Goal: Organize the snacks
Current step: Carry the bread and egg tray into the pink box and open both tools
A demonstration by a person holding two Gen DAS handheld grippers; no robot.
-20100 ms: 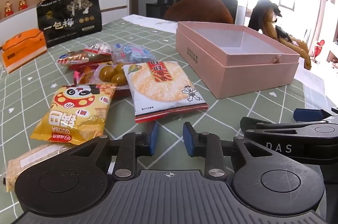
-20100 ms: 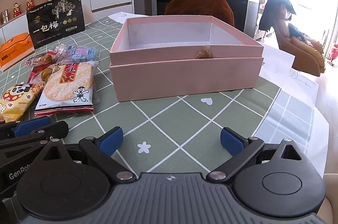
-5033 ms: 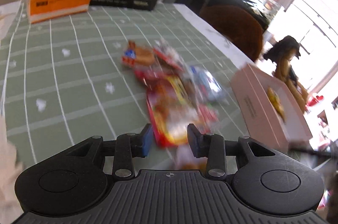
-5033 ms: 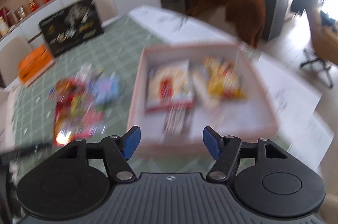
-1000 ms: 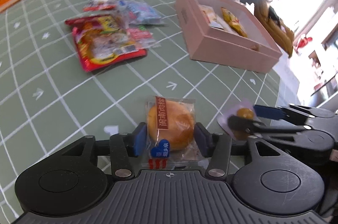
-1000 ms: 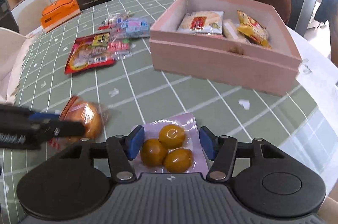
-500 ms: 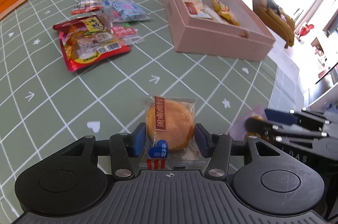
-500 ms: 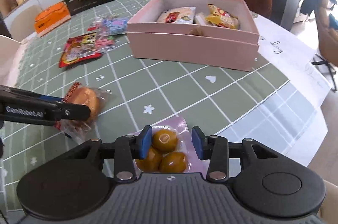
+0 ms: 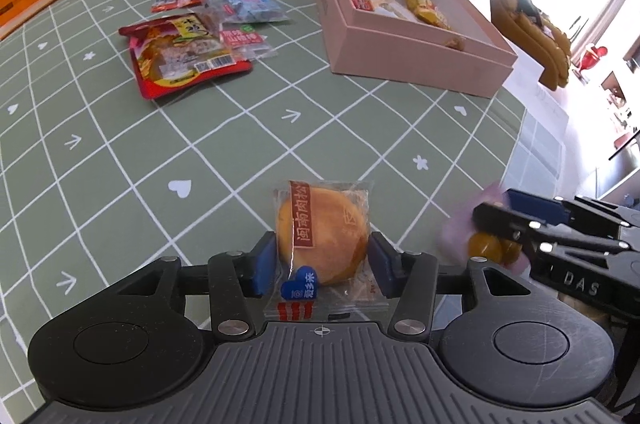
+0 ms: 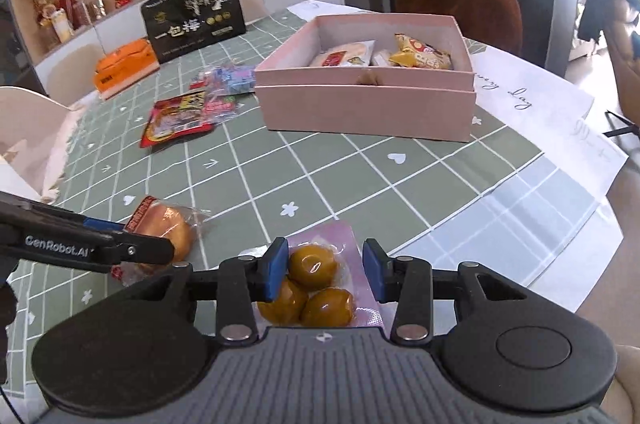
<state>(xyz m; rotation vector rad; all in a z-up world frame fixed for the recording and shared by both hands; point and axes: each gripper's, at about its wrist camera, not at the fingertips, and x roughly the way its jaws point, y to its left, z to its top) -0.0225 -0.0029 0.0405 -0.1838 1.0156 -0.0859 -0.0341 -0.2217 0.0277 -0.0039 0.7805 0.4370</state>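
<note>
My left gripper (image 9: 322, 260) is shut on a round golden pastry in a clear wrapper (image 9: 322, 233), held above the green checked table near its front edge. My right gripper (image 10: 325, 270) is shut on a pink pack of three brown eggs (image 10: 316, 288), just right of the left one. The left gripper also shows in the right wrist view (image 10: 160, 248), and the right gripper in the left wrist view (image 9: 496, 216). The open pink box (image 10: 368, 108) stands farther back and holds several snack packs (image 10: 420, 56). A red snack bag (image 9: 180, 54) and blue candy packs (image 9: 248, 2) lie left of it.
A black gift bag (image 10: 194, 20) and an orange box (image 10: 124, 68) stand at the table's far left. White paper sheets (image 10: 540, 104) lie right of the pink box. A brown chair back (image 10: 460, 0) stands behind the table. A white chair (image 10: 24, 128) is at the left.
Both grippers have pulled back and levelled out with their snacks still held. The pink box now looks farther away in both views.
</note>
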